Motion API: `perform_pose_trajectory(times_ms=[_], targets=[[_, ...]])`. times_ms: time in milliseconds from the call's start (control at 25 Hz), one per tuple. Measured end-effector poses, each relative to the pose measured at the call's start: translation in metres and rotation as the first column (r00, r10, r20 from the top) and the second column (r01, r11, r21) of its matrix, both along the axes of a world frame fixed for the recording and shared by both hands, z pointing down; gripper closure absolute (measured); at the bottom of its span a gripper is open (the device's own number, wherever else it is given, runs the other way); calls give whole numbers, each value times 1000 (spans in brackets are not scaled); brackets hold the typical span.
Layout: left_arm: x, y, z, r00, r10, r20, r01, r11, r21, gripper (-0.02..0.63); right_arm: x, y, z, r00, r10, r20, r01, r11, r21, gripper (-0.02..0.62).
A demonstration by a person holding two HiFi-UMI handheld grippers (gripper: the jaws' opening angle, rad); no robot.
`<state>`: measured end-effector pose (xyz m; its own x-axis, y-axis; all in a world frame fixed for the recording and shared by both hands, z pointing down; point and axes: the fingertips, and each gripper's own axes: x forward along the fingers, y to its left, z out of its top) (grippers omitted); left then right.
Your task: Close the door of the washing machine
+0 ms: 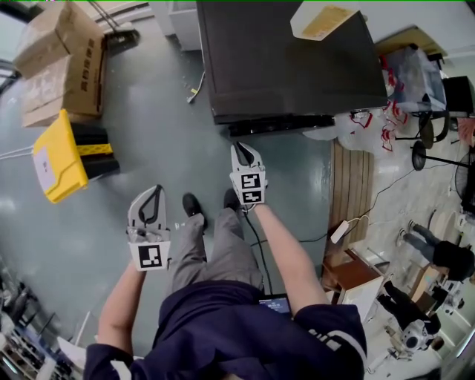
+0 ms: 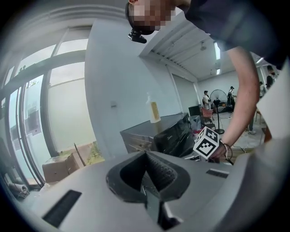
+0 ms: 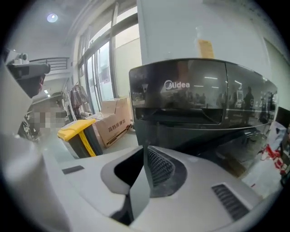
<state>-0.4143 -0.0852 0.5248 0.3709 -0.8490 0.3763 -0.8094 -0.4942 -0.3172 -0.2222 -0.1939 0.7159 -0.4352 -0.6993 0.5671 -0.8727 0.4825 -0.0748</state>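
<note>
Two empty claws before the washing machine [image 1: 282, 59]

Pressed together on nothing at the left claw [image 1: 152, 194]; same at the right claw [image 1: 239, 150], nearer the machine, dead ahead on the floor. Could skid off the glossy front if pushed with shut tips, or rattle the bottle [image 1: 323, 20] on top. Only the lid from the head view; the front, seemingly shut already, from the right gripper view.

A workshop-like room: cardboard boxes [image 1: 63, 67], a yellow bin [image 1: 56, 157], bare grey floor [image 1: 163, 133].
</note>
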Motion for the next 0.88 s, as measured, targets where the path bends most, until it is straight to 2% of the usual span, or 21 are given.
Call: perform_pose_trajectory(times_ms=[320,440,520,560,640,720,760,840,880], targets=[[-8,-8,-26,1000,-18,-21,19,999,45,581,-5,4,-74,998,-21,59,15,995,100,575],[-14,-10,-41,995,-57,-80,63,996,65,582,-8,9,-109,996,-30,88,18,990,141,575],[-15,-10,-49,999,-34,-36,37,996,75,583,-11,12,-130,994,-45,101,28,986,165,575],[-15,-11,-53,999,-34,-39,37,996,85,583,-12,12,-139,993,-51,105,32,984,174,575],[-14,-14,-63,994,-53,-91,63,992,108,583,-11,12,-154,992,-57,112,35,982,186,575],[-14,-16,-70,998,-29,-48,35,992,123,581,-9,11,-169,991,-58,117,34,979,201,575],[-15,-16,-73,998,-32,-50,38,991,125,583,-10,12,-176,991,-60,118,34,977,209,575],[-21,-17,-82,981,-96,-171,118,985,123,583,-11,15,-193,991,-66,119,38,973,227,575],[-22,-18,-87,972,-112,-205,140,982,125,582,-11,16,-202,990,-68,121,38,971,238,575]])
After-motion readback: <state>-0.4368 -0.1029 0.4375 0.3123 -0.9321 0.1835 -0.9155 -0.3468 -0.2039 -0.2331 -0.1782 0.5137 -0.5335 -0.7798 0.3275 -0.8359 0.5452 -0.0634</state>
